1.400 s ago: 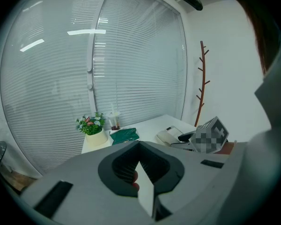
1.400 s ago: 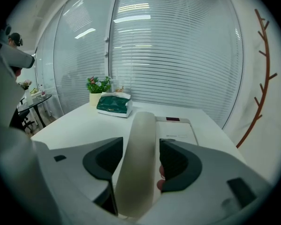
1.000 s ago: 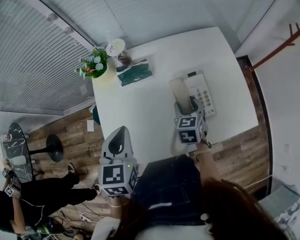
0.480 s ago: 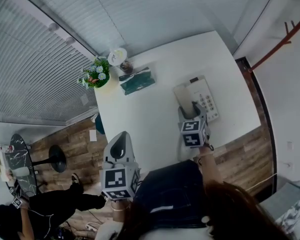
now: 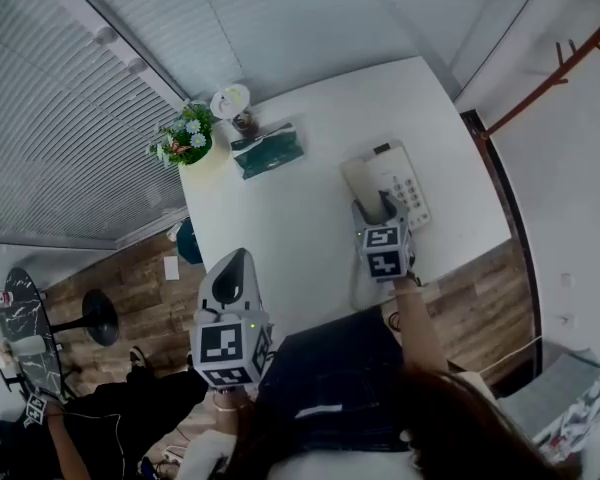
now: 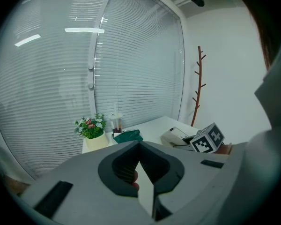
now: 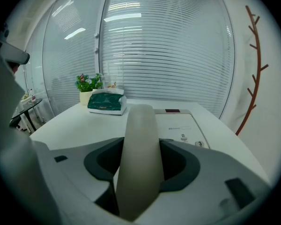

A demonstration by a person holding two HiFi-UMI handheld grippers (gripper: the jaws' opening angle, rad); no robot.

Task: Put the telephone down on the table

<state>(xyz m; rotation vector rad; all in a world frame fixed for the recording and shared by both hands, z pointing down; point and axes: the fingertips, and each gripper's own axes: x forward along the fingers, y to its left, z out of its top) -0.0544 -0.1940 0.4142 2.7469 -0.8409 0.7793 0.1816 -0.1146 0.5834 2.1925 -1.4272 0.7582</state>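
On the counter point(image 5: 280, 218): phone base point(image 5: 408, 180) is set near the right edge.
Handset point(image 7: 140, 125): clamped in the right tool point(image 7: 140, 161), held at the base's left side.
Left tool point(image 6: 139, 146): jaws are pressed together, nothing gripped.

On the table point(image 5: 300, 238), the telephone point(image 5: 400, 183) lies right of the tissue pack point(image 5: 268, 150) and flowerpot point(image 5: 192, 140).

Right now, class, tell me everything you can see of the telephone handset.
The handset is a smooth, pale beige bar, plastic by its look, with a rounded end. It runs lengthwise away from the right claw, whose pads sit against its two sides. It lies along the left side of the matching telephone base on the white table; whether it rests on the base or hangs just above cannot be told.
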